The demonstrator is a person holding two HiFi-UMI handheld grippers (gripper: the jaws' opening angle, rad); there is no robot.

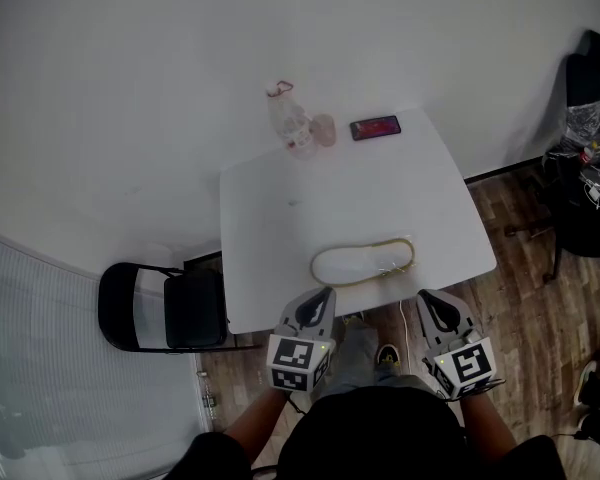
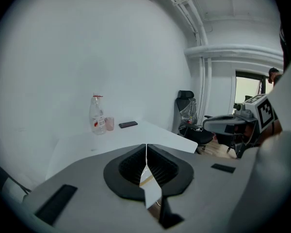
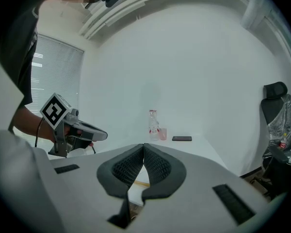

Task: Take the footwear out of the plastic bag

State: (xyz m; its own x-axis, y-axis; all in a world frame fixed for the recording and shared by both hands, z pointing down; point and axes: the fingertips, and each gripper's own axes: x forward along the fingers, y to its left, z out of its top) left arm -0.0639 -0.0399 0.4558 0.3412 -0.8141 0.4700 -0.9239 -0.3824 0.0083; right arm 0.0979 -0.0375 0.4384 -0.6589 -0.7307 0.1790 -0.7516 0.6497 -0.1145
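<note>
A white shoe with a tan sole edge (image 1: 363, 263) lies on its side near the front edge of the white table (image 1: 280, 208). I cannot make out a plastic bag around it. My left gripper (image 1: 325, 293) hangs just before the table's front edge, left of the shoe, jaws shut and empty (image 2: 146, 149). Off the front edge to the right of the shoe is my right gripper (image 1: 423, 297), also shut on nothing (image 3: 143, 148). In both gripper views only a sliver of the shoe shows below the jaws.
At the table's far edge stand a clear bottle (image 1: 290, 123), a small pink cup (image 1: 324, 129) and a dark phone (image 1: 375, 127). A black folding chair (image 1: 165, 308) sits left of the table. At the far right is an office chair (image 1: 590, 168). The floor is wood.
</note>
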